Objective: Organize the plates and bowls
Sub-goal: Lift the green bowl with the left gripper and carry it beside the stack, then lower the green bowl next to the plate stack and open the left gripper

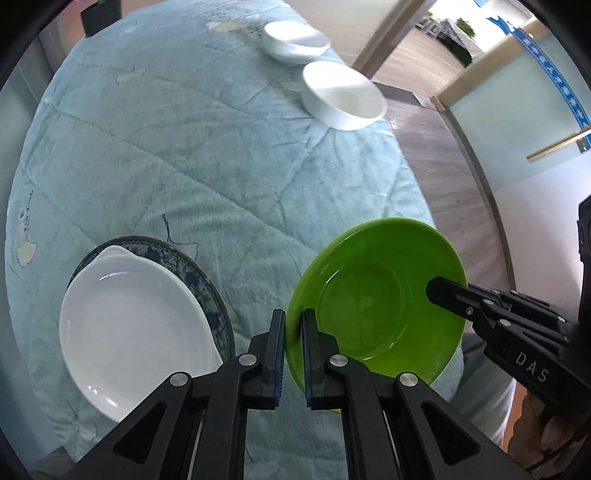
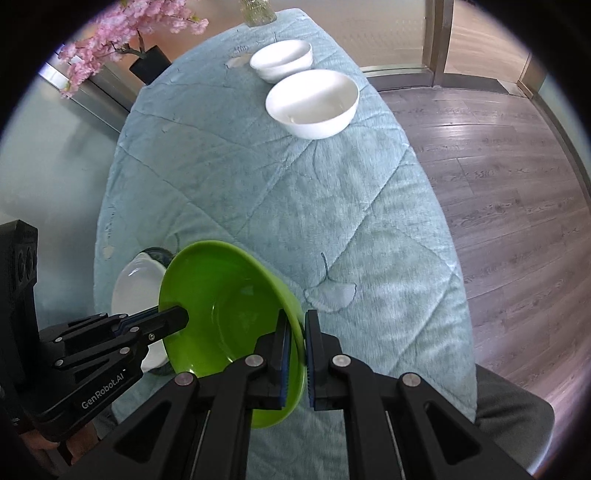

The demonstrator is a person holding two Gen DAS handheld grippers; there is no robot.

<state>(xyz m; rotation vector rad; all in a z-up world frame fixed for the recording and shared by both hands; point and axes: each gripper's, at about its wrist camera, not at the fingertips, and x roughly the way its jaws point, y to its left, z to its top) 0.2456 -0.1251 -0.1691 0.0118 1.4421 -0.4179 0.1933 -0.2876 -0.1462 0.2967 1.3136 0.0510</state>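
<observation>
A green plate (image 1: 373,299) is held above the table's near end by both grippers. My left gripper (image 1: 293,325) is shut on its left rim. My right gripper (image 2: 297,332) is shut on its right rim; the plate (image 2: 229,306) tilts in that view. The right gripper (image 1: 443,291) shows in the left wrist view at the plate's right edge, and the left gripper (image 2: 173,319) shows in the right wrist view. A white plate (image 1: 129,332) lies on a blue-patterned plate (image 1: 199,273) at the near left. Two white bowls (image 1: 343,96) (image 1: 295,40) stand at the far right.
The table is covered with a light blue quilted cloth (image 1: 184,147). Its right edge drops to a wooden floor (image 2: 498,177). A pink flower arrangement (image 2: 122,29) stands beyond the far left corner. The white plate (image 2: 133,284) and the bowls (image 2: 314,103) (image 2: 282,59) also show in the right wrist view.
</observation>
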